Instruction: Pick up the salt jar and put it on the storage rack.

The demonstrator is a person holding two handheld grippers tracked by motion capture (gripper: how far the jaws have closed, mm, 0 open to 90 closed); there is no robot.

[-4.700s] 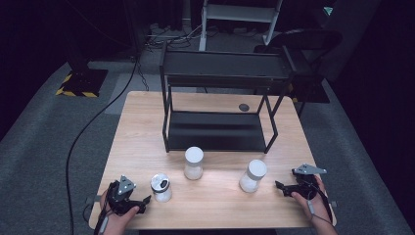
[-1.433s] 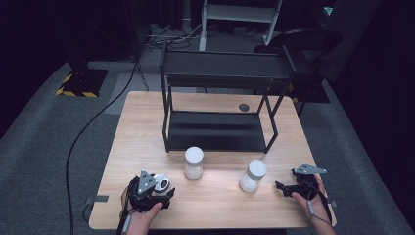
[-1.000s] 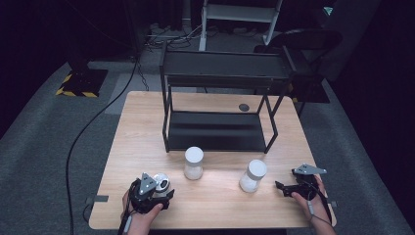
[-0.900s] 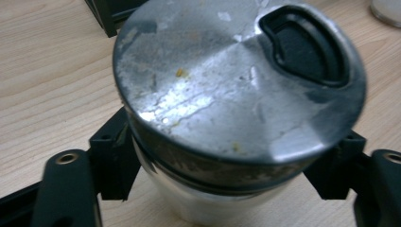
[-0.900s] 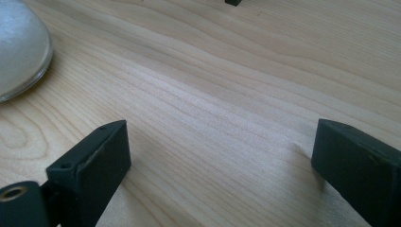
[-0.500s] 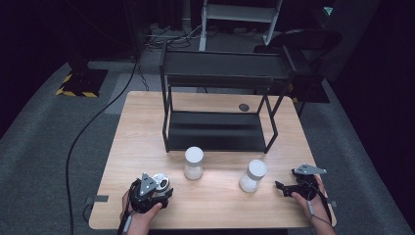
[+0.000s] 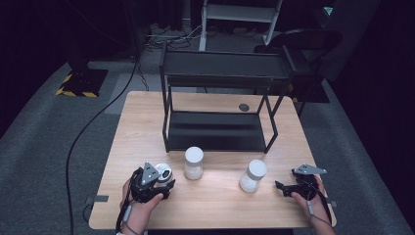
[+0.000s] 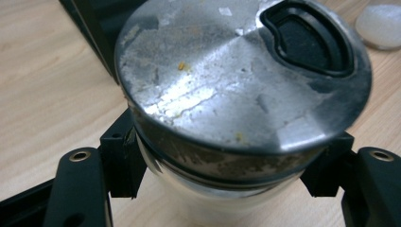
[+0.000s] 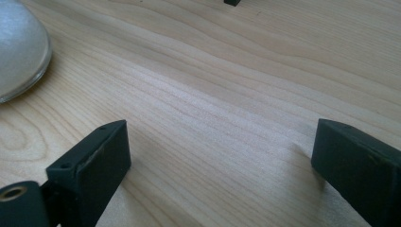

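A jar [image 8: 241,94] with a worn metal lid [image 8: 227,71] is clamped below the lid rim between the pads of the left tongs [image 8: 227,175]; a black flip tab [image 8: 307,40] is set into the lid, and no writing can be read on it. In the high view the jar [image 7: 164,172] is seen at the near left of the worktop [image 7: 147,117], held in the left tongs [image 7: 159,183]. Three jars are counted in all: the held one and two white ones with white lids, one [image 7: 194,163] just beside it and another [image 7: 253,175] toward the right. The right tongs [image 7: 280,186] are held open and empty near that jar, their pads [image 9: 101,151] well apart over bare wood. One black two-tier shelf [image 7: 220,88] stands behind the jars.
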